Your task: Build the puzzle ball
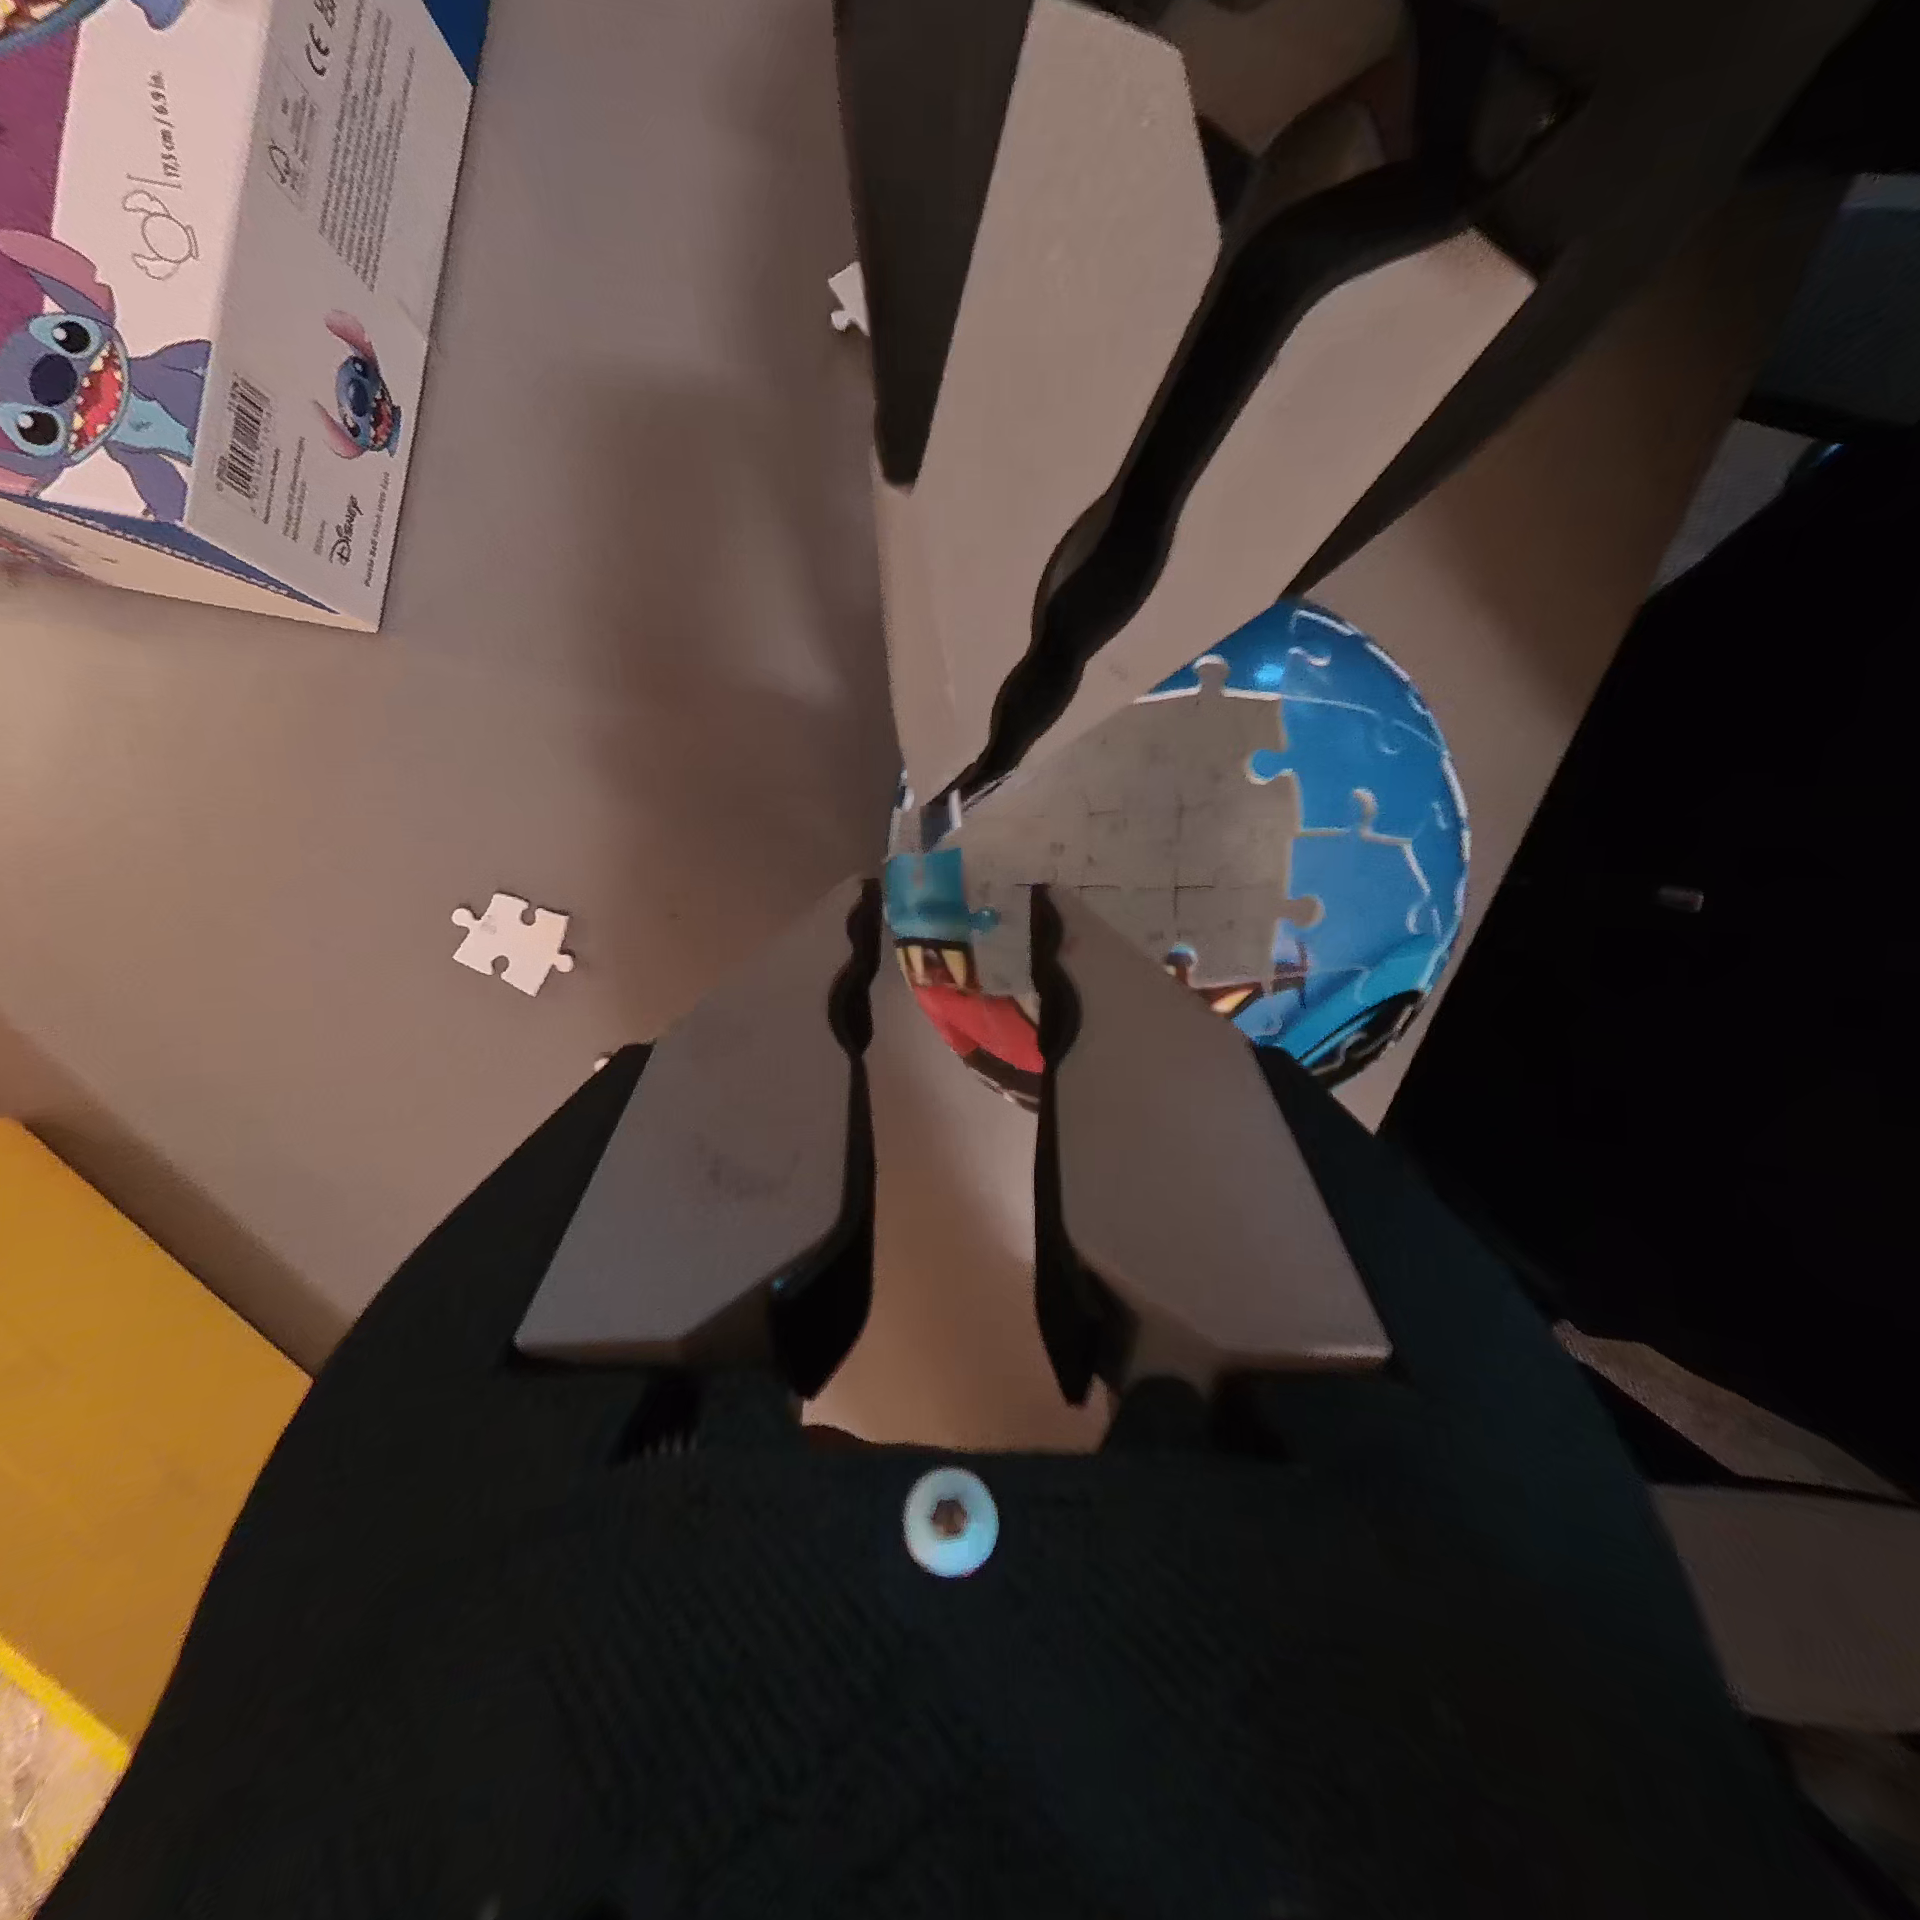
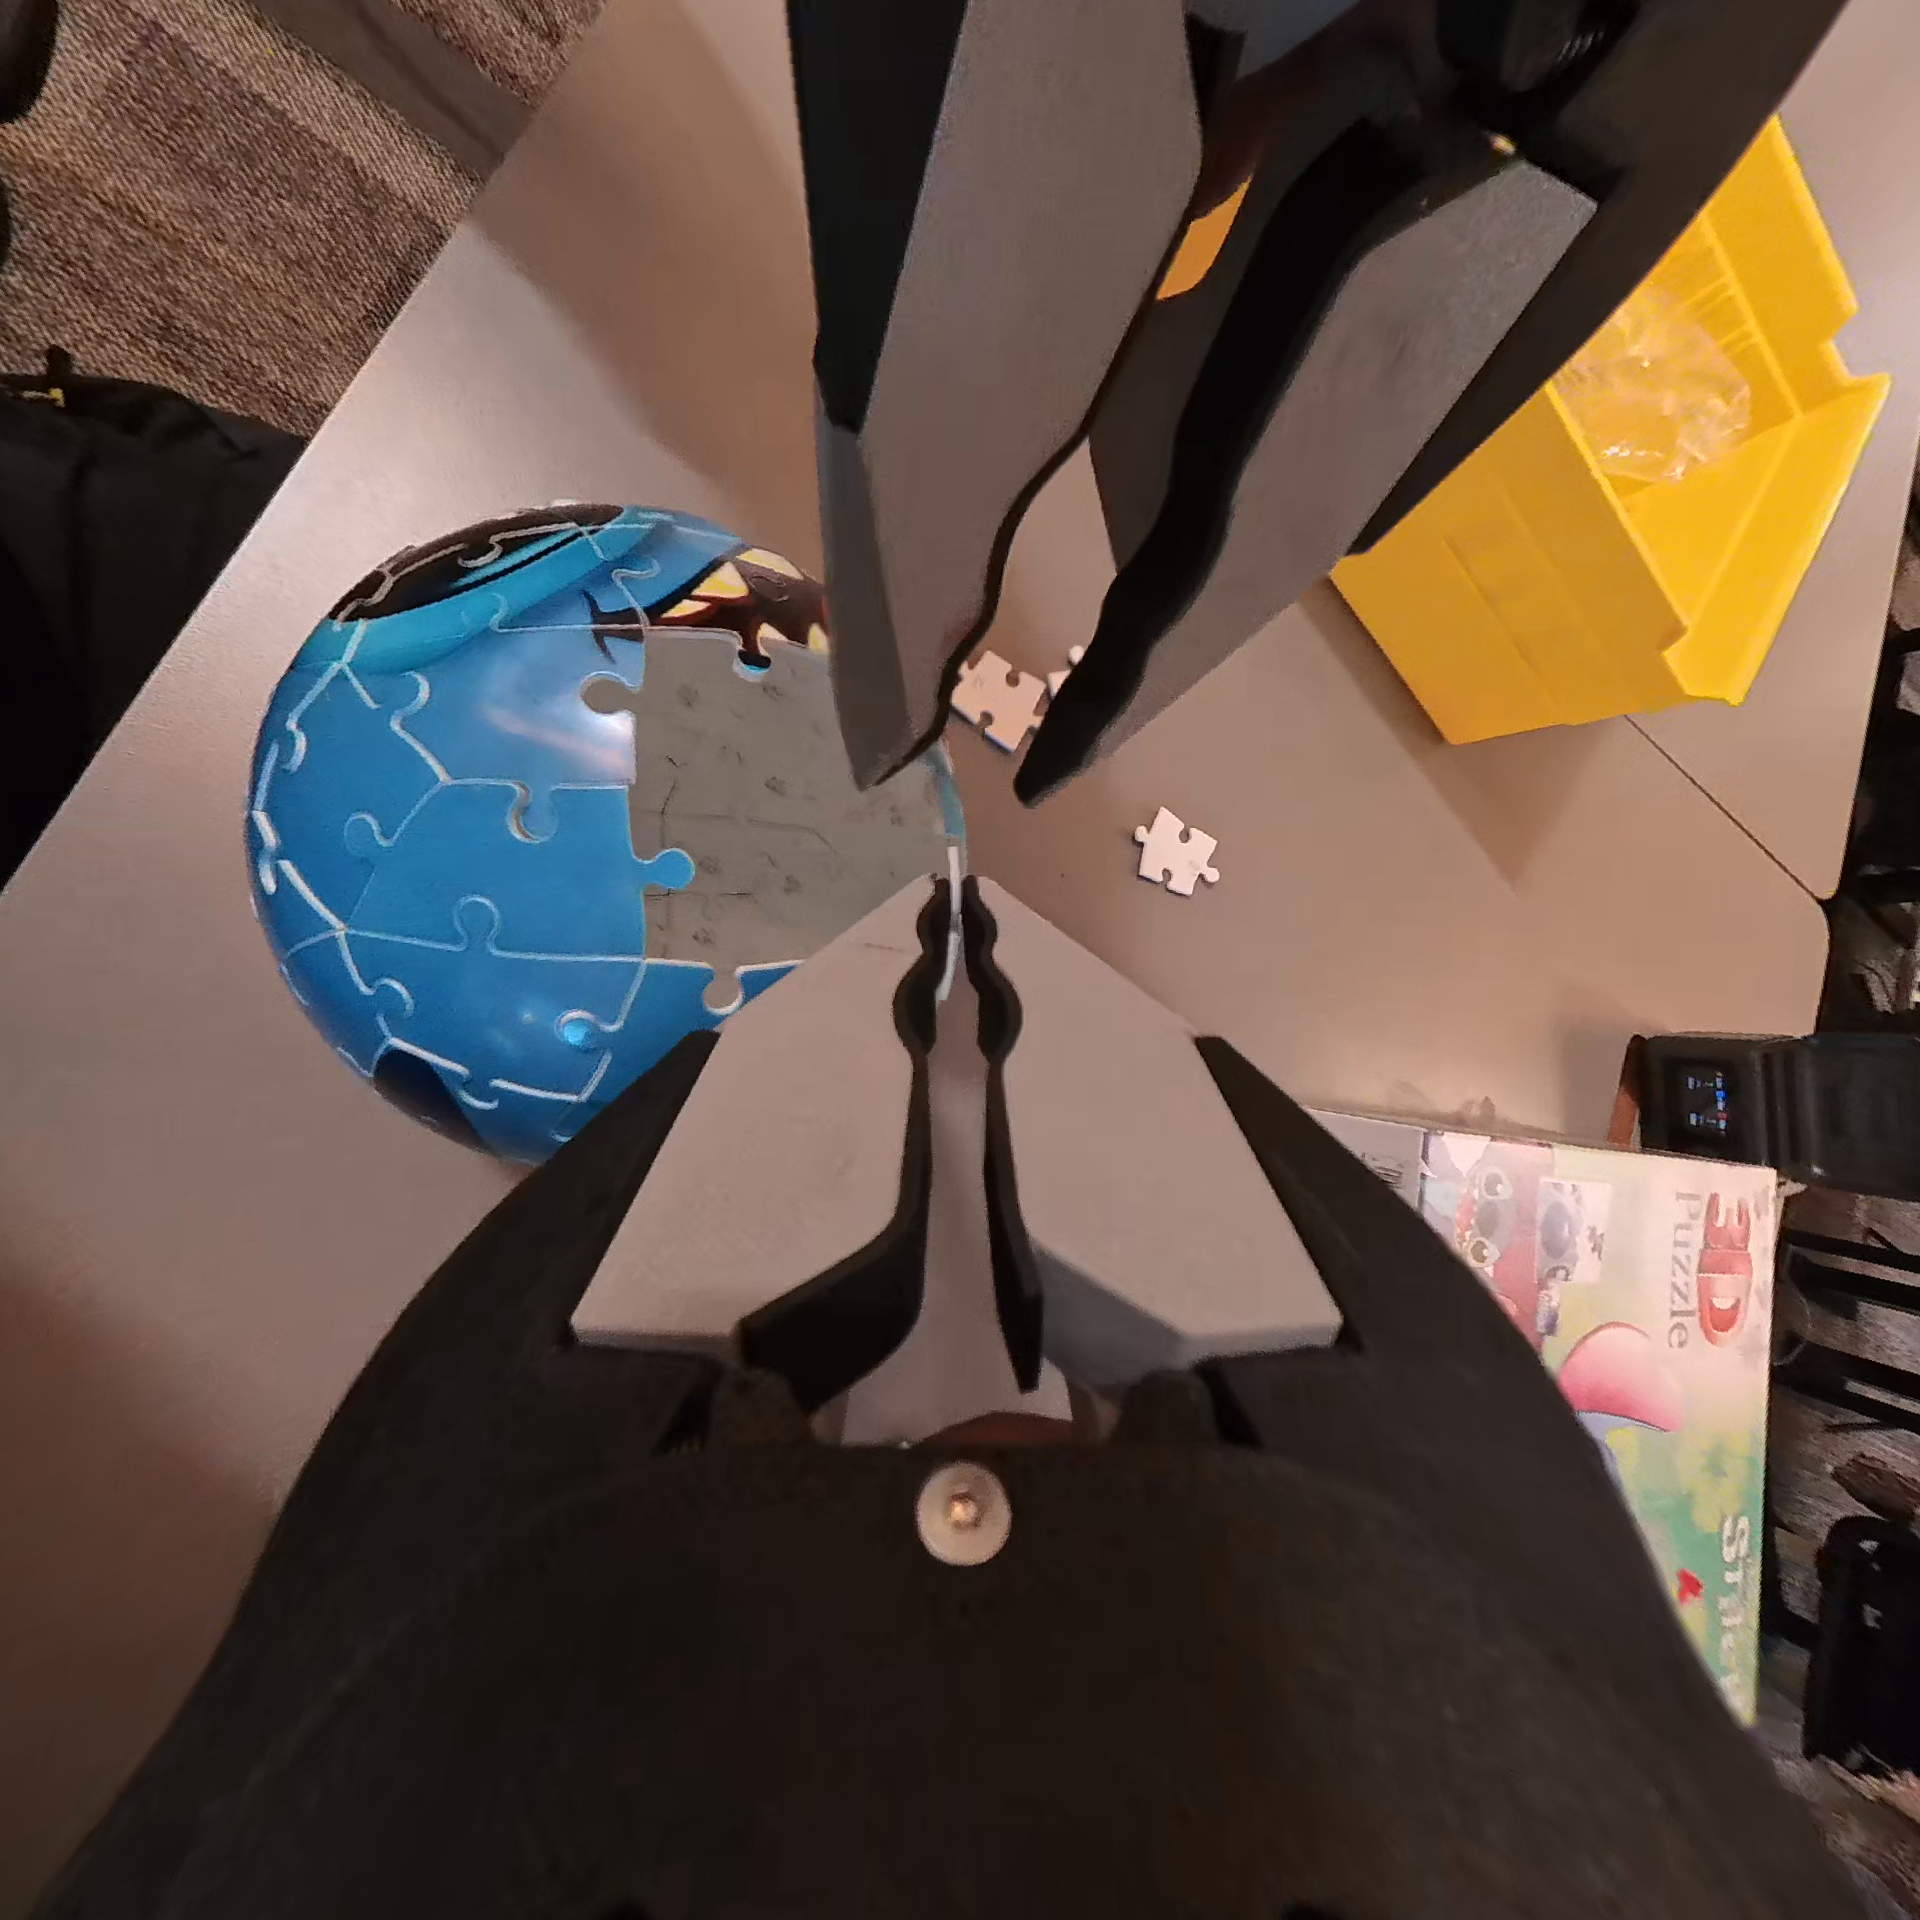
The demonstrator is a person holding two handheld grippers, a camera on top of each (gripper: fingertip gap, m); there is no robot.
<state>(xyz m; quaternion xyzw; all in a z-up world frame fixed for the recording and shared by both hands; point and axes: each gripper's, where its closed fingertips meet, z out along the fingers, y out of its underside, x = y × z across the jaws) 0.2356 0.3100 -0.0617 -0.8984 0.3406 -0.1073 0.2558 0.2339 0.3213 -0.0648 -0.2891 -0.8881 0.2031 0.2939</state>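
So the left gripper has its fingers parted with a clear gap between the tips. The right gripper is nearly closed, its wavy black pads pinching something thin and pale between them. The two come at each other tip to tip, almost meeting, each showing at the far side of the other's view.

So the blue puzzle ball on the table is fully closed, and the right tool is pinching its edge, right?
Not fully closed. The puzzle ball on the table has a large opening where pieces are missing, showing its grey inside; the right wrist view shows this plainly. The right tool is pinching its edge, as you said.
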